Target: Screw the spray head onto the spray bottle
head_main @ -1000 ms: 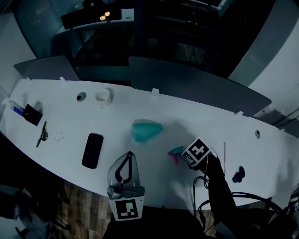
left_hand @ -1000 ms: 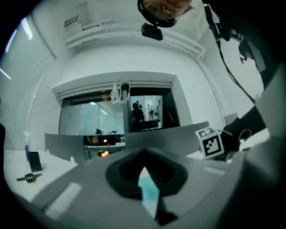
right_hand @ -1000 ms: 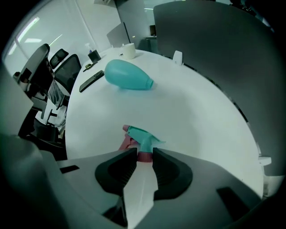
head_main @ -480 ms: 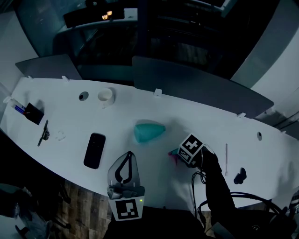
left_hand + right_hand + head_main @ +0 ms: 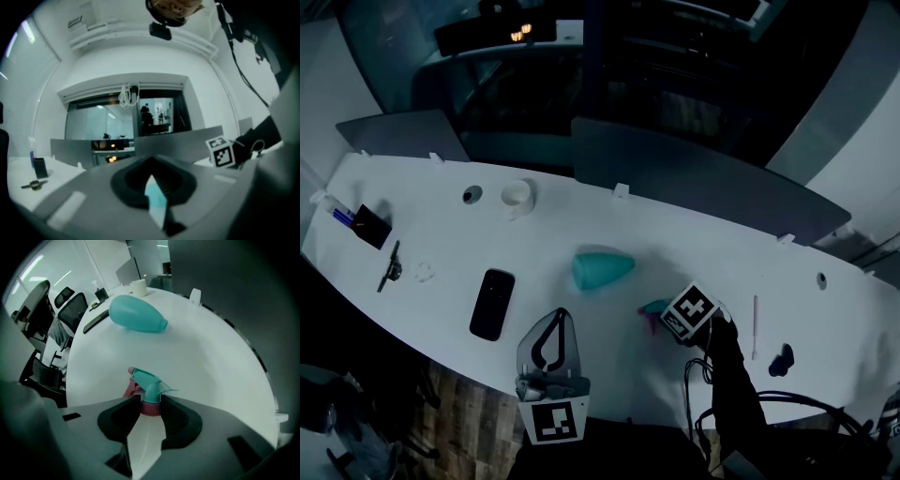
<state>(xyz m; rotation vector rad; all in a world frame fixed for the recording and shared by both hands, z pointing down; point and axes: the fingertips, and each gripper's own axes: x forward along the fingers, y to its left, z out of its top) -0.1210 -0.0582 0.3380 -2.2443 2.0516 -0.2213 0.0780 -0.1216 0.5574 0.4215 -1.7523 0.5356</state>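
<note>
The teal spray bottle (image 5: 602, 270) (image 5: 137, 314) lies on its side on the white table (image 5: 441, 234), neck toward the right. To its right lies the teal spray head (image 5: 653, 307) (image 5: 149, 387) with a pink collar. My right gripper (image 5: 675, 319) (image 5: 151, 409) points steeply down over it. Its jaws have just been opening and stand on either side of the pink collar, close to it but without a clear press. My left gripper (image 5: 557, 314) (image 5: 152, 187) stays level at the table's near edge, shut on nothing.
A black phone (image 5: 491, 304) lies left of the left gripper. A white cup (image 5: 517, 194), a pen holder (image 5: 367, 225) and a small clip (image 5: 390, 265) sit further left. A thin stick (image 5: 755, 326) and a dark object (image 5: 780, 359) lie right of the right gripper. Grey dividers (image 5: 703, 178) line the far edge.
The right gripper stays over the spray head and its marker cube has turned slightly. The left gripper, bottle and spray head keep their places; the whole view has shifted a little.
</note>
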